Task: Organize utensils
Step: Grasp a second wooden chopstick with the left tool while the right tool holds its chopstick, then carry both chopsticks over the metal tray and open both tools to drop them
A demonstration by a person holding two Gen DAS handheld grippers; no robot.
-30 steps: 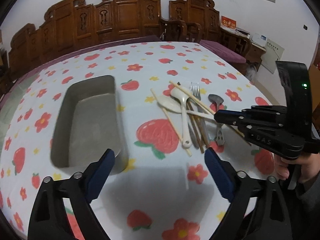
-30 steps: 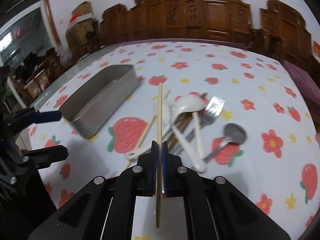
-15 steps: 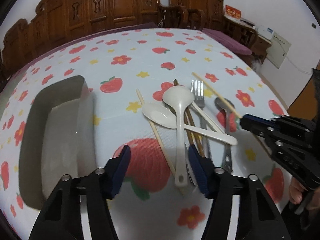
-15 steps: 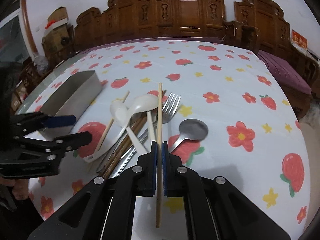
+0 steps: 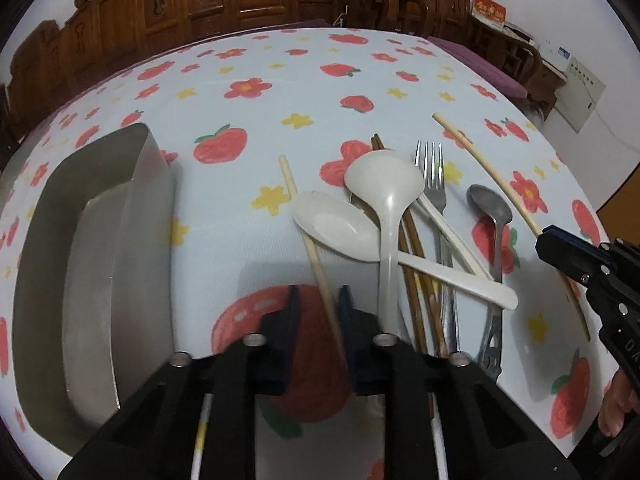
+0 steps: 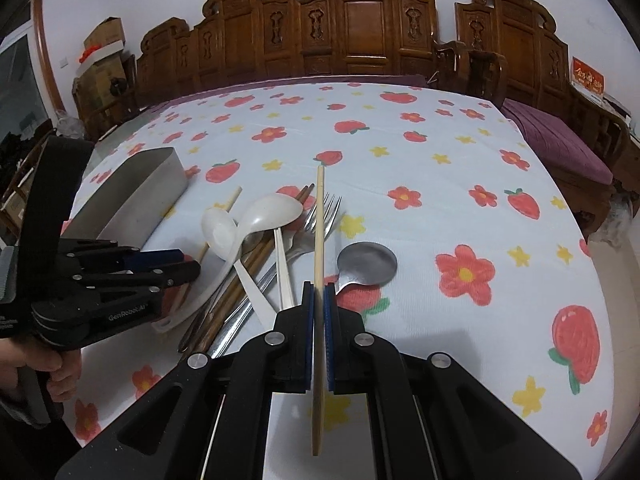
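A heap of utensils lies on the strawberry-print cloth: a white ladle, a white spoon, a fork, a metal spoon, dark brown chopsticks and a pale chopstick. My left gripper is low over the pale chopstick's near end. Its jaws are closing, and the stick lies between them against the right pad, with a narrow gap left. My right gripper is shut on a second pale chopstick, held above the heap and pointing away. The metal tray stands to the left with nothing inside.
Carved wooden chairs line the table's far side. A purple-cushioned bench stands off the right edge. A hand holds the left gripper's handle at the left of the right wrist view.
My left gripper has come down and right from beside the tray to the pale chopstick, its jaws narrowing from wide apart. My right gripper swung a little right early on, still holding its chopstick.
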